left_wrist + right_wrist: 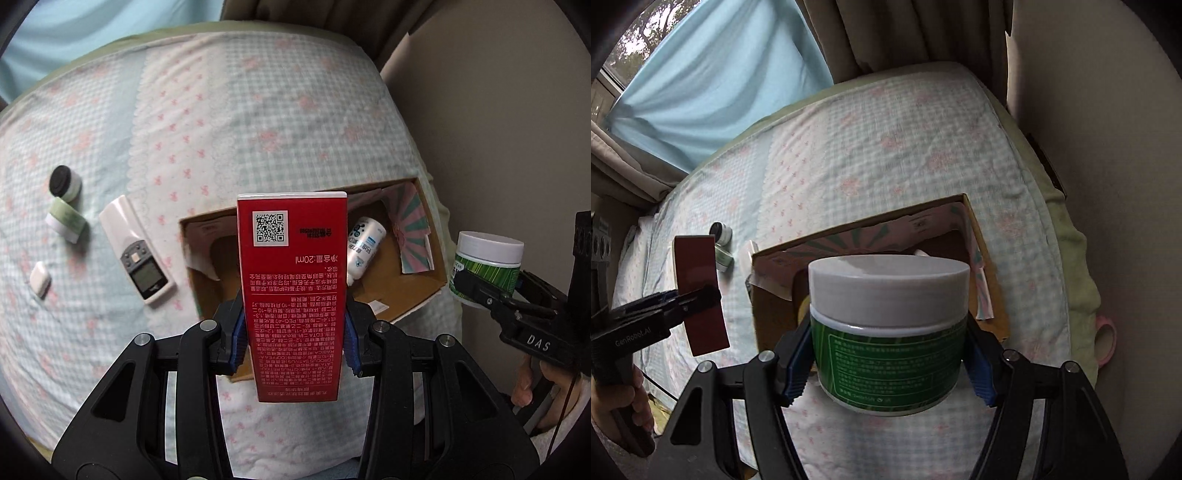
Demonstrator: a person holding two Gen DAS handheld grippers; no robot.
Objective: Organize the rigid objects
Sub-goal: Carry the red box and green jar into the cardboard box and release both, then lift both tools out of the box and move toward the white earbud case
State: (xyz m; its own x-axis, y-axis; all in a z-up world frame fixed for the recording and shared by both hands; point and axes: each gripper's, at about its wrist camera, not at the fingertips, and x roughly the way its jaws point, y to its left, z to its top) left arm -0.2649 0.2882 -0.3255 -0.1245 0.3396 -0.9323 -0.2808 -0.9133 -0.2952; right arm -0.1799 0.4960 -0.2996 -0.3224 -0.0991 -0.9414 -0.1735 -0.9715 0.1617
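- The bed [258, 110] holds an open cardboard box [424, 284] with a white bottle [364, 245] inside.
- The left claw [291, 332] grips a tall red box [291, 266] by its long sides, its long way pointing far, over the box's near left edge.
- The right claw [888, 356] holds a green jar [888, 332] upright, white lid far, just near the box, about as close.
- A remote [136, 251] lies left.

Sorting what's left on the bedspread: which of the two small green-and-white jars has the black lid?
The upper jar, tipped so its black lid faces the camera. The other jar, just below it, lies on its side showing a white end and green band.
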